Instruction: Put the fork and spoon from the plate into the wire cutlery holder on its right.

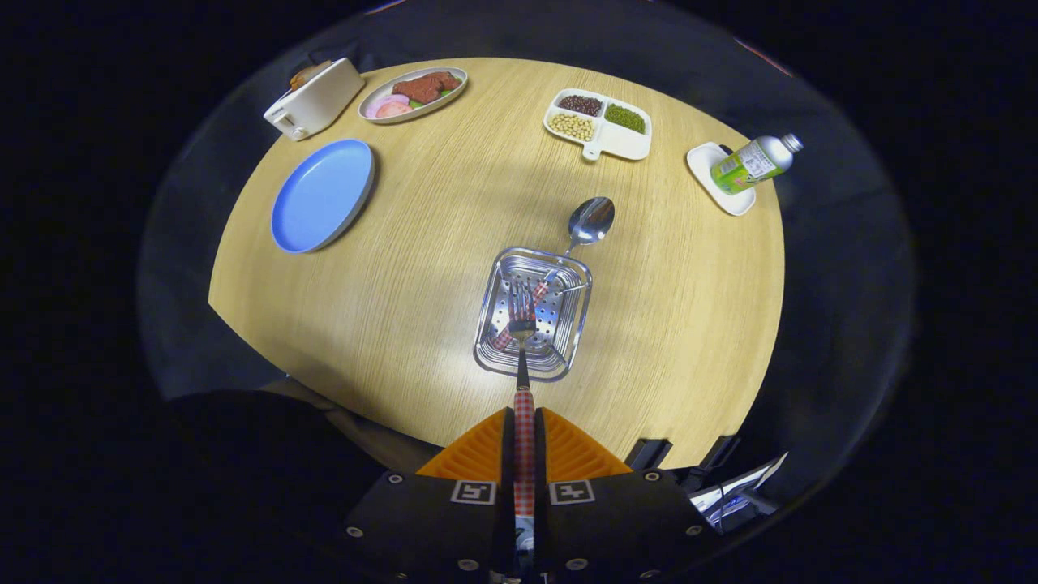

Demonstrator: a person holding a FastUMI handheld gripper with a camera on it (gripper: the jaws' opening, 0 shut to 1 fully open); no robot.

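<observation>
Wooden table point(389, 308) spreads beyond the gripper point(524, 422); its fingers clamp the fork point(521, 320) by its checked handle, tines over the cutlery holder point(533, 314) just ahead; spoon point(585, 227) already leans inside; blue plate point(322, 195) bare; release probably remains.

1. Fork point(523, 345): the checked handle runs down between the orange fingers point(470, 454) of the gripper point(524, 422); its lower end is covered by the gripper body.
2. Spoon point(589, 221): the handle drops into the wire cutlery holder point(496, 280); the fork head overlaps its lower part.
3. Holder floor: partly masked by both utensils.
4. Toaster point(315, 99): the item in its slot is too small to identify.
5. Bottle point(752, 162): label illegible; it covers part of the white dish point(707, 166).
6. Equipment point(730, 495) beside the gripper: dark, unidentifiable.
</observation>
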